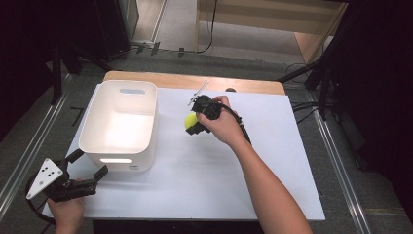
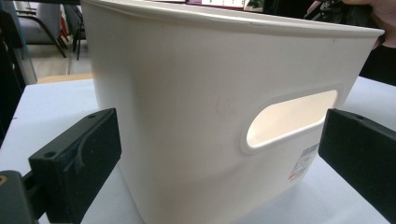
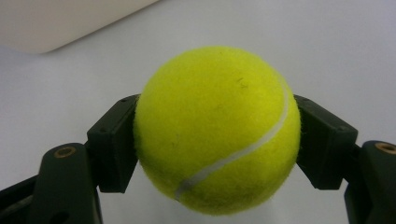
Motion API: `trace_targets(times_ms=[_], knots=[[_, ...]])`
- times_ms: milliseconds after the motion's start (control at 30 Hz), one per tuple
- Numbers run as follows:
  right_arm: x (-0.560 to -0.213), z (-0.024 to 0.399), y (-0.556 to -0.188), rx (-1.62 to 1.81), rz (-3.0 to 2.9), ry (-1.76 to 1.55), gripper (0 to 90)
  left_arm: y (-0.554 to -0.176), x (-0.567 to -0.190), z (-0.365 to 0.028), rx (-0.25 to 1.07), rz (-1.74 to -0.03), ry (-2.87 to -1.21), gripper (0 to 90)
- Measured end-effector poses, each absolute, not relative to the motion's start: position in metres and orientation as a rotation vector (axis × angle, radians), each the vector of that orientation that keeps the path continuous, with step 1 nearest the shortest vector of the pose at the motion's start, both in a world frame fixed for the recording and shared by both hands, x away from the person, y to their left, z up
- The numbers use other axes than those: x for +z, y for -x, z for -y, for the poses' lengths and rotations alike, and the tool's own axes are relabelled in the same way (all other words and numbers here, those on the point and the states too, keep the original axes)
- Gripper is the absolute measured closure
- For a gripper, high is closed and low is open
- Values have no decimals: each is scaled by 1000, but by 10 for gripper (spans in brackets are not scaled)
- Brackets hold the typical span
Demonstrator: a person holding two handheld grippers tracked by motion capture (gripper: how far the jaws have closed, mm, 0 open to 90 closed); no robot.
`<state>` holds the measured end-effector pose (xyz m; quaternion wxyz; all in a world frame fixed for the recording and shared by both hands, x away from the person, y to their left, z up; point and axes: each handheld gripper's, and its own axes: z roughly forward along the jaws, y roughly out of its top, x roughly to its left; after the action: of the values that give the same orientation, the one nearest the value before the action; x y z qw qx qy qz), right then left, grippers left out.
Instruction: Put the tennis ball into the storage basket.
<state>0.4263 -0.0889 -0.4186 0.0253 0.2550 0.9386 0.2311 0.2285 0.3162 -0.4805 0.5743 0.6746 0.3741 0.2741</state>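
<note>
- Yellow-green felt of the tennis ball (image 3: 217, 130) sat pinched between the black jaws of the right gripper (image 3: 217, 140), one pad pressed against each side; a white seam curved across its front
- seen from above, the right gripper (image 1: 197, 122) held the ball (image 1: 190, 120) over the white table sheet (image 1: 204, 180), to the right of the white bin (image 1: 119, 122) and apart from it
- the left gripper (image 1: 87, 165) had its jaws spread wide at the bin's near corner; its own camera faced the bin's wall (image 2: 187, 116) with its handle slot; neither pad pressed the plastic
</note>
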Motion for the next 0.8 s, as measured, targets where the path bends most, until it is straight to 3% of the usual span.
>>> trace_targets(times_ms=[800], knots=[[-397, 75, -423, 757, -2921, -707, 234, -229, -480, -316, 641, -878, -1579, 0]])
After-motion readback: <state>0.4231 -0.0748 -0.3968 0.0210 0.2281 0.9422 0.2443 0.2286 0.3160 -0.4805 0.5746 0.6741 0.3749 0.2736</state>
